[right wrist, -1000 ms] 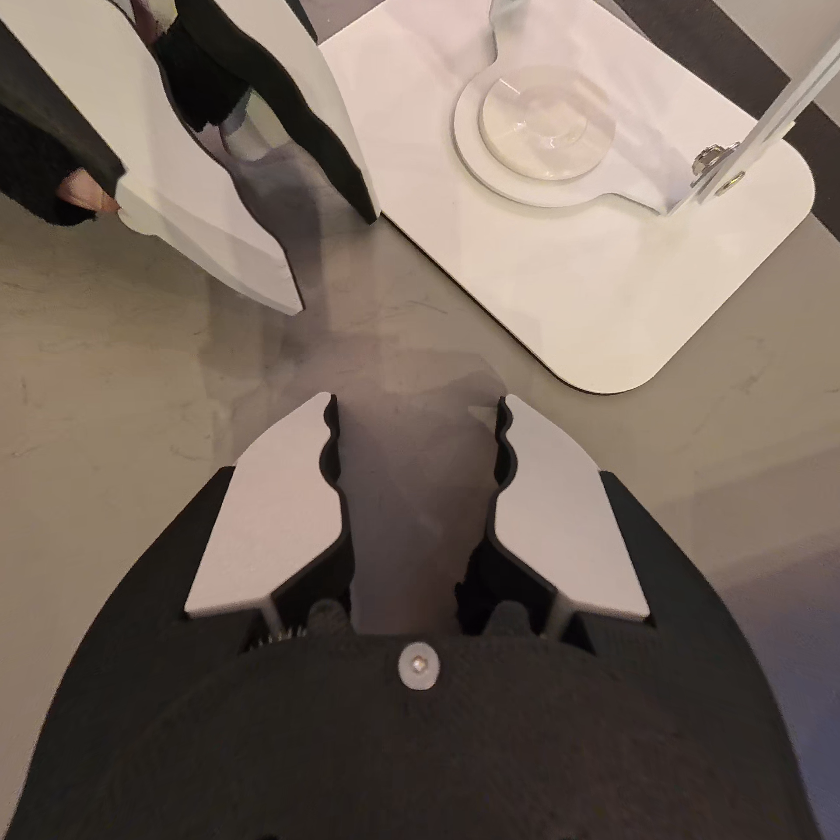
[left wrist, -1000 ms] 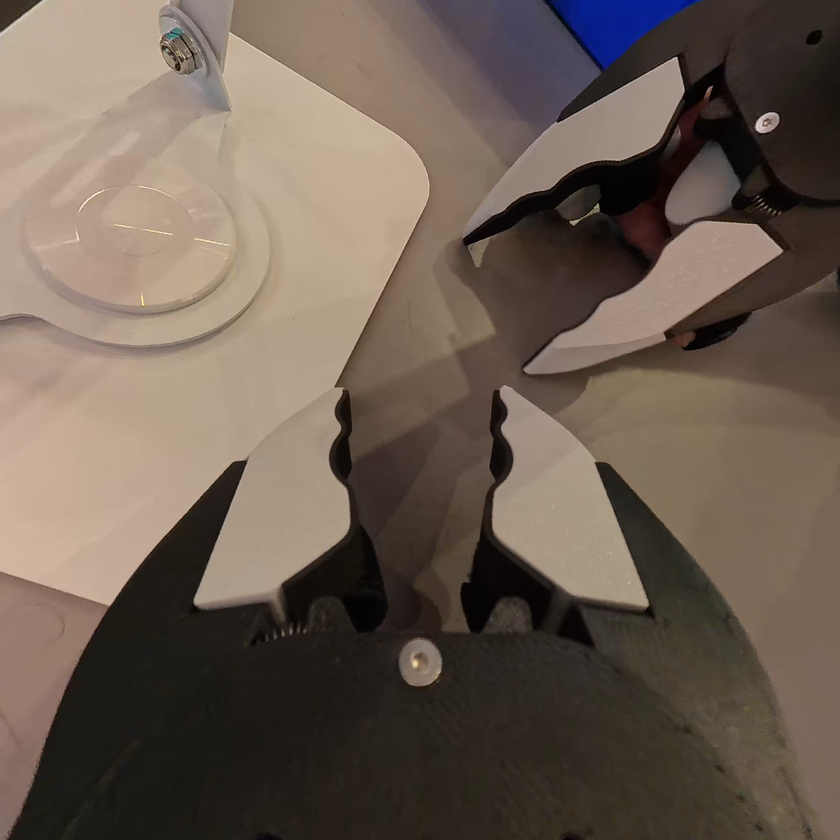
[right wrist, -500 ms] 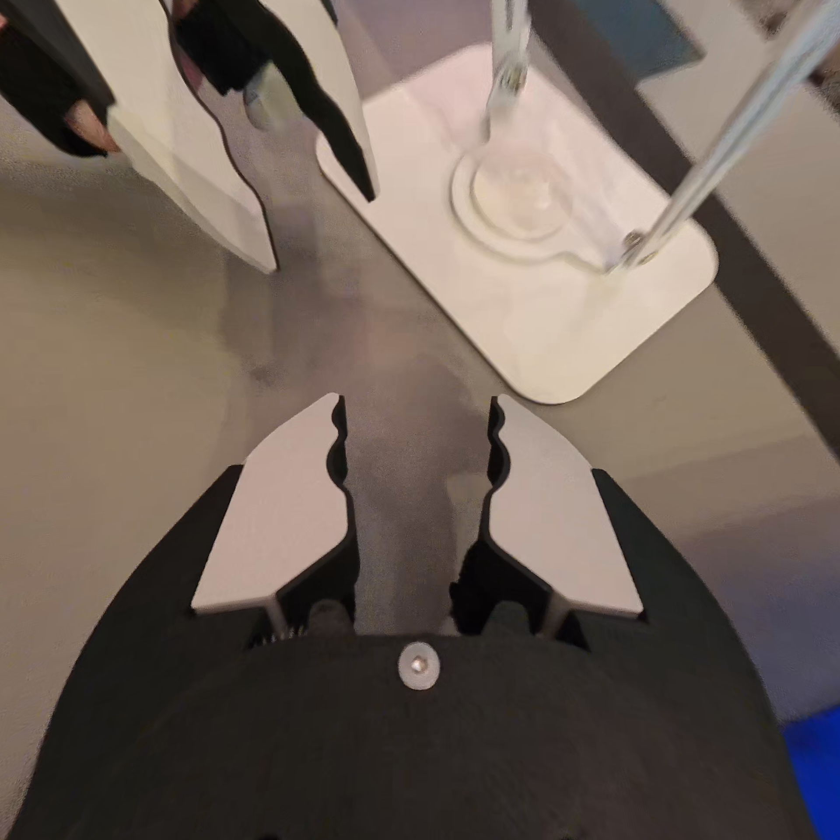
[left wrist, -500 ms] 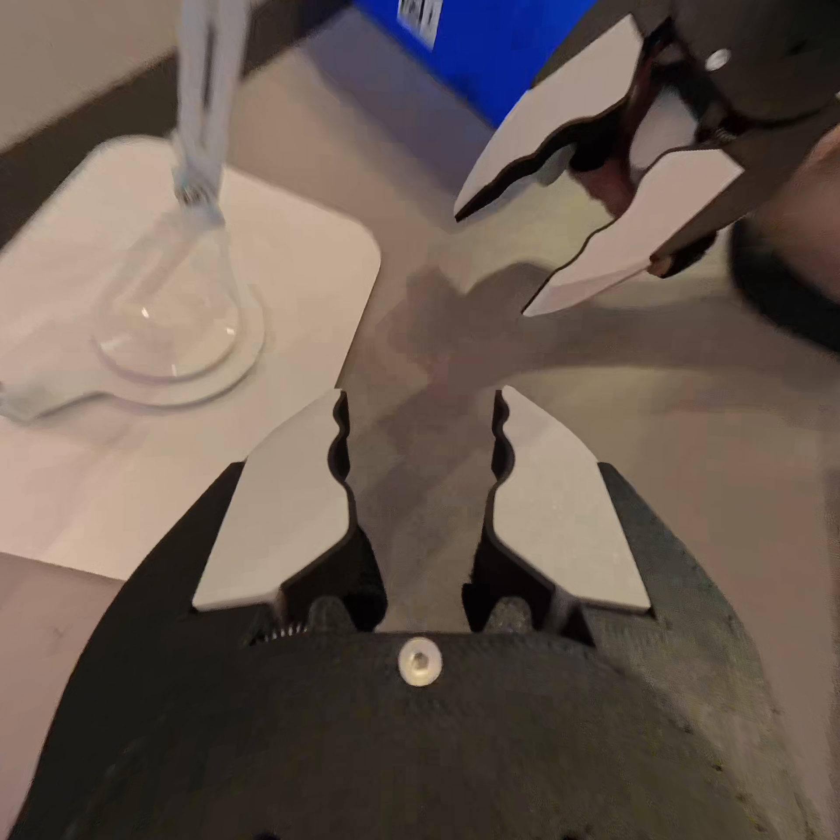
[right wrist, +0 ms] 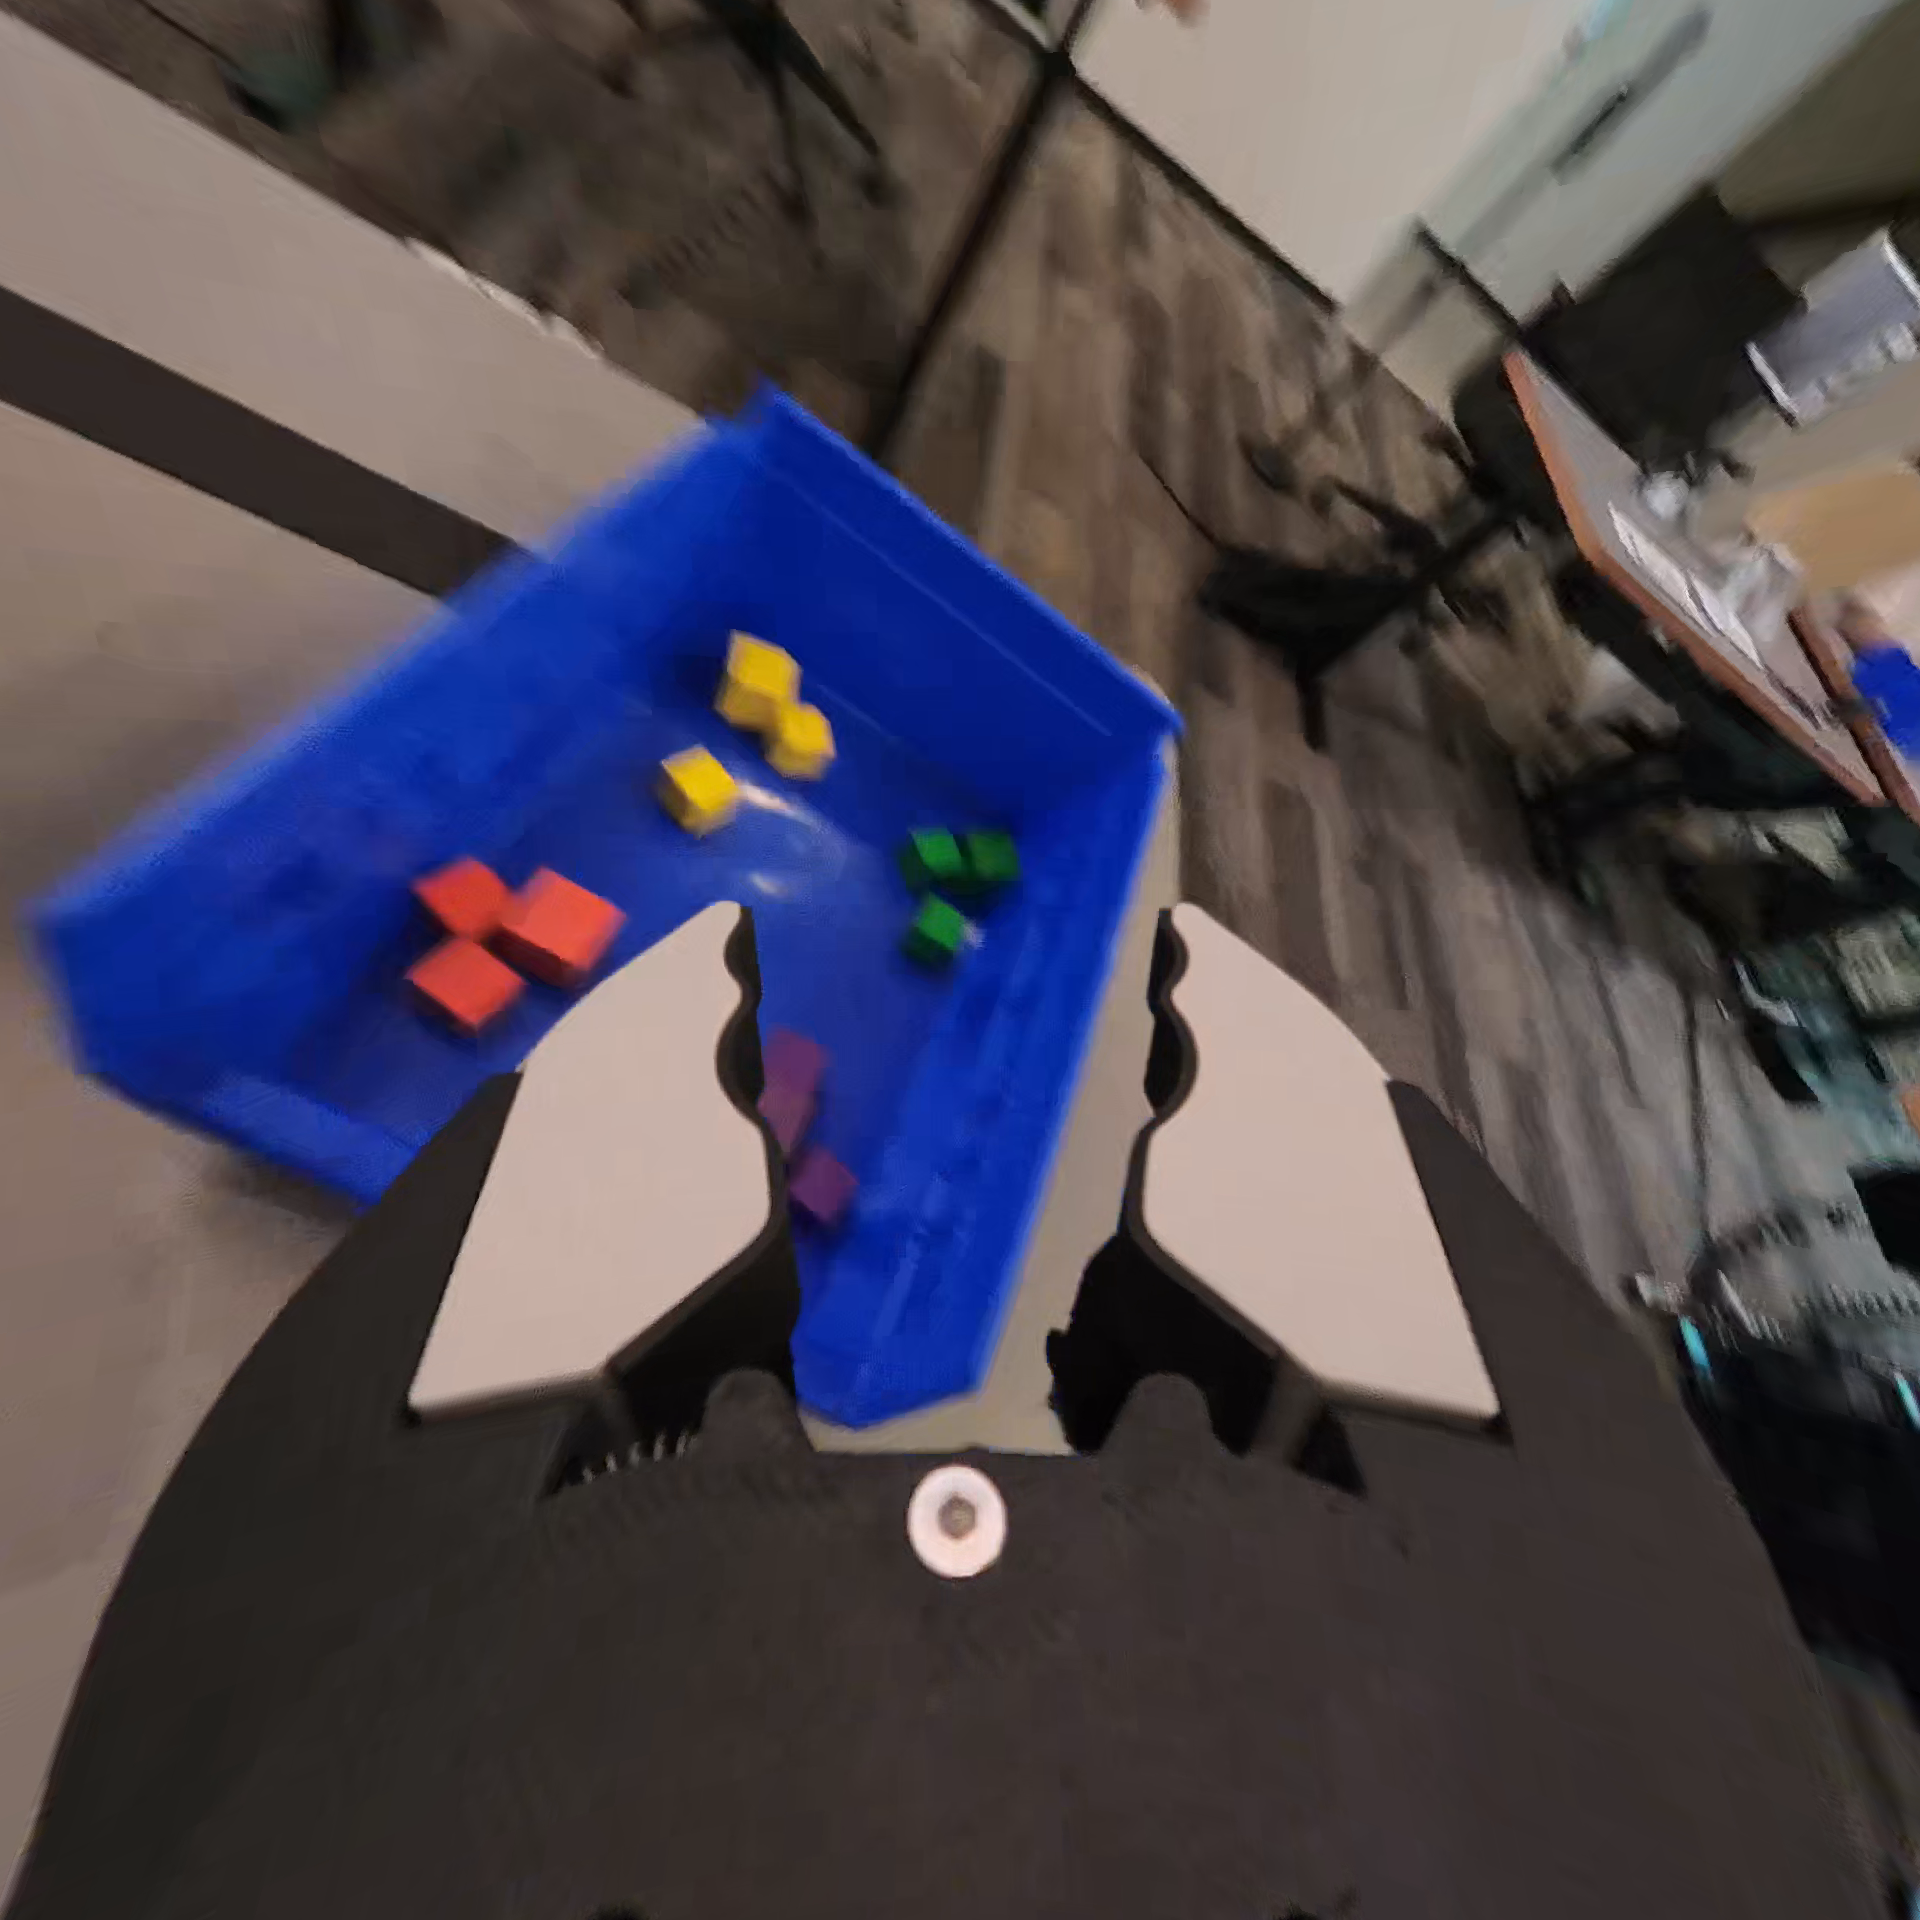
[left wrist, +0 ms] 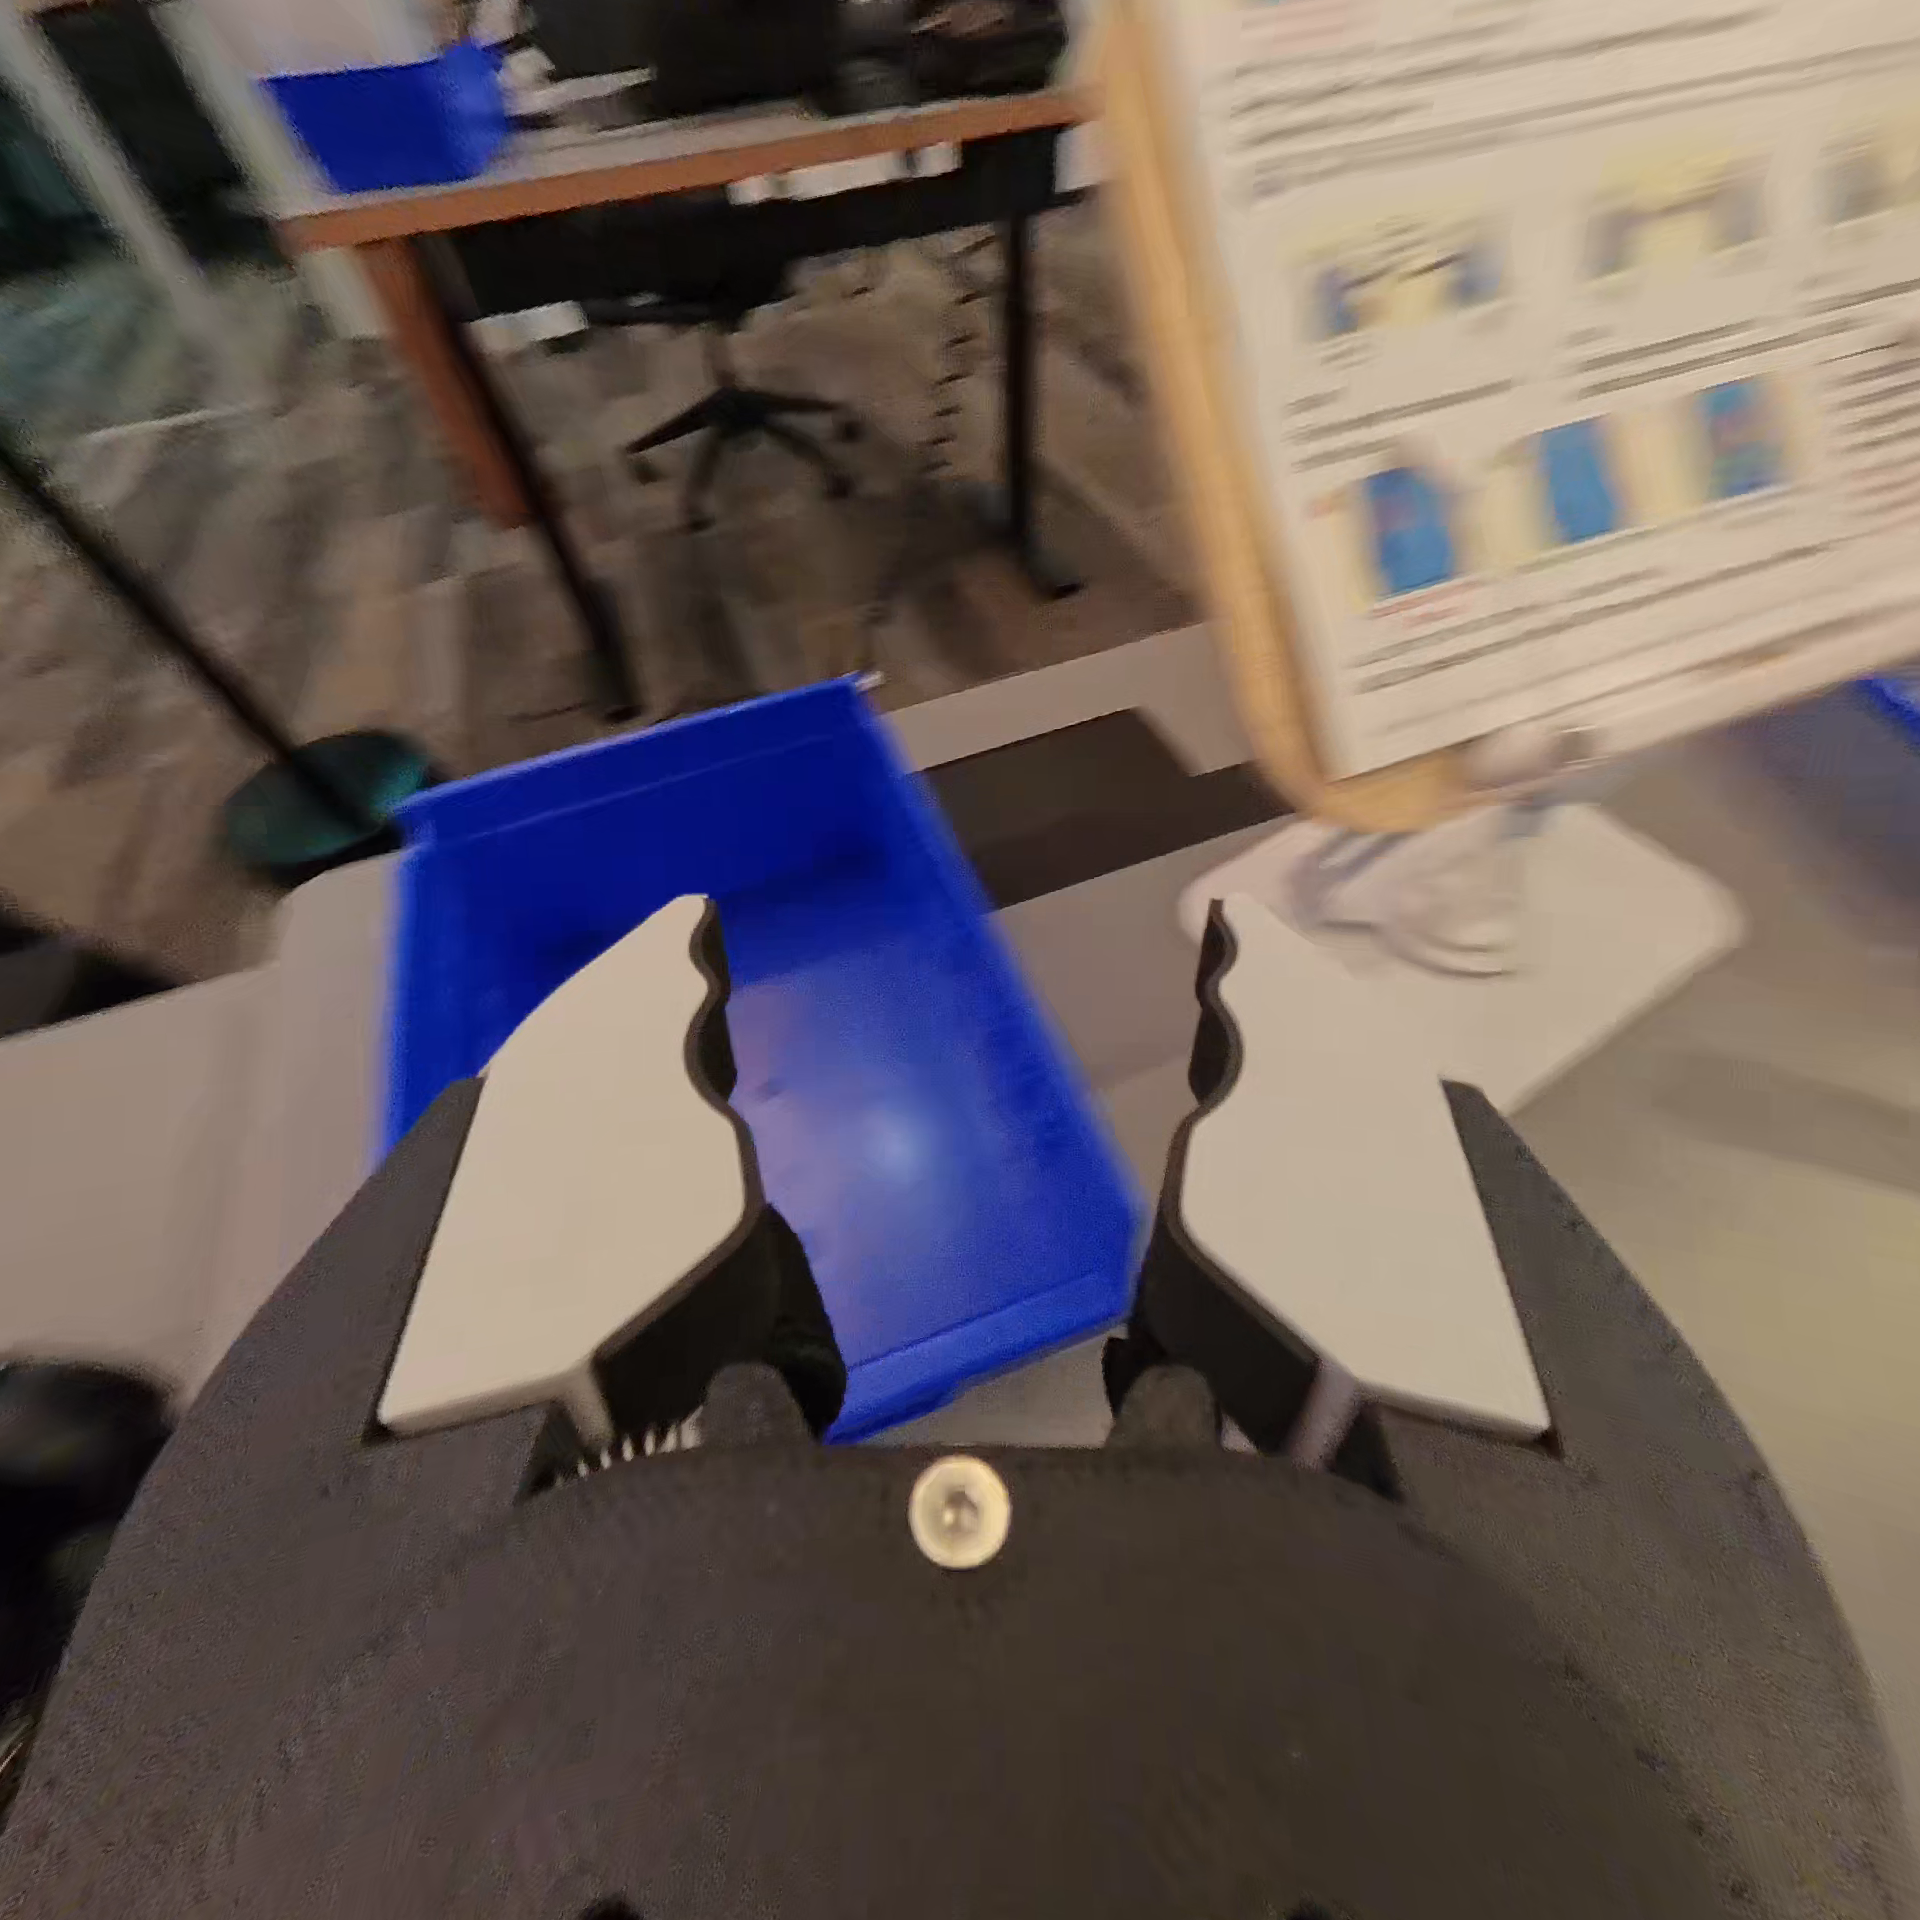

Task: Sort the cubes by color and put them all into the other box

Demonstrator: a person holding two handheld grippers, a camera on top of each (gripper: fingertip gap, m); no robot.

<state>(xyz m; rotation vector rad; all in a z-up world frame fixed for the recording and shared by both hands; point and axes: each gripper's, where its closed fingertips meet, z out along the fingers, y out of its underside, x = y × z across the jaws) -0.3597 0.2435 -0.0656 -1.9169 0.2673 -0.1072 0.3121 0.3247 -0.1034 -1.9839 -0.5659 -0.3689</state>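
Item 1. Left gripper (left wrist: 956,935), black body with pale grey finger plates: jaws wide apart, nothing between them. It hangs over an open-topped blue plastic bin (left wrist: 499,935) whose visible floor holds no cubes; part of the floor is hidden behind the left finger.

Item 2. Right gripper (right wrist: 956,935), same make: jaws apart, holding nothing. Below it stands a second blue plastic bin (right wrist: 935,582) containing the cubes.

Item 3. Small cubes, apparently painted wood, lying in four colour clusters on that bin's floor:
- three yellow cubes (right wrist: 764,691) toward 12 o'clock;
- three red cubes (right wrist: 499,935) toward 9 o'clock;
- three green cubes (right wrist: 951,883) toward 2 o'clock;
- purple cubes (right wrist: 805,1132) toward 6 o'clock, partly behind the left finger, count uncertain.

Item 4. Progress, as a judgement. The cubes already lie grouped by colour in one bin and the other looks bare. Either the transfer is complete and both grippers are free, or this grouped bin is the source and every cube is yet to be carried over. The views alone do not settle which.

Item 5. Surface: a pale grey table top (left wrist: 156,1143) with a dark strip (right wrist: 208,416) across it. A white flat base plate (left wrist: 1558,987) lies at 2 o'clock of the left gripper, carrying a tilted, wood-framed poster board (left wrist: 1507,364).

Item 6. Room: mottled grey carpet (right wrist: 1195,416); a wood-topped desk (left wrist: 675,166) with a further blue bin (left wrist: 395,114) on it, at 11 o'clock in the left view; an office chair base (left wrist: 738,426) beneath. Both views are motion-blurred.
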